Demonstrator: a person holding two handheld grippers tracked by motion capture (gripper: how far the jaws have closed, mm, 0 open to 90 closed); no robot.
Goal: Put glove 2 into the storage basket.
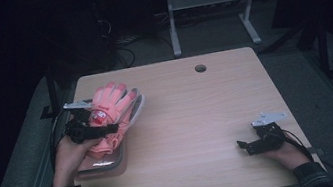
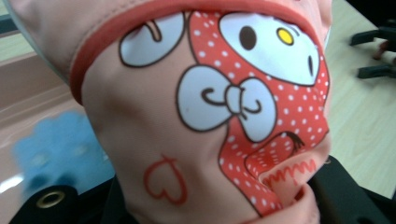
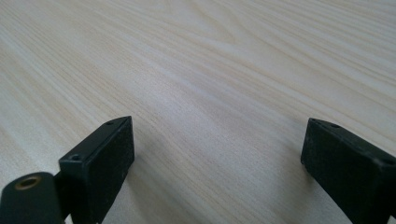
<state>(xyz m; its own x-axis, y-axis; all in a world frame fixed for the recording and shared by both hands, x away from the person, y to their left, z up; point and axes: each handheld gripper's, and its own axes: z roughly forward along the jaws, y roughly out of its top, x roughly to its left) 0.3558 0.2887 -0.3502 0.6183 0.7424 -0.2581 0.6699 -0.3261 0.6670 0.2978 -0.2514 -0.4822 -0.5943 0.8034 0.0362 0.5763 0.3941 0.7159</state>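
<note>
Gripping the pink glove (image 1: 109, 113) at the near left of the table (image 1: 194, 119), the left gripper (image 1: 90, 131) has its jaws clamped on the fabric; in the left gripper view the cuff end bunches between them, with the printed cartoon face and bow (image 2: 224, 100) right up against the lens. Over on the near right, the right gripper (image 1: 249, 145) rests low on the bare wood, jaws spread wide with nothing between them, as the right gripper view makes plain.

Further back, the glove's fingers fan out over the rim of a shiny tray (image 1: 107, 161) at the table's left edge, and the glove looks draped rather than lying flat.

Now the risks. That grip sits on loose, soft cloth, so I'd judge a quick pull could let it slide out of the jaws. The trailing fingers might also drag on the tray's rim and shift it towards the table's edge. With the other hand well apart, nothing steadies the tray.
</note>
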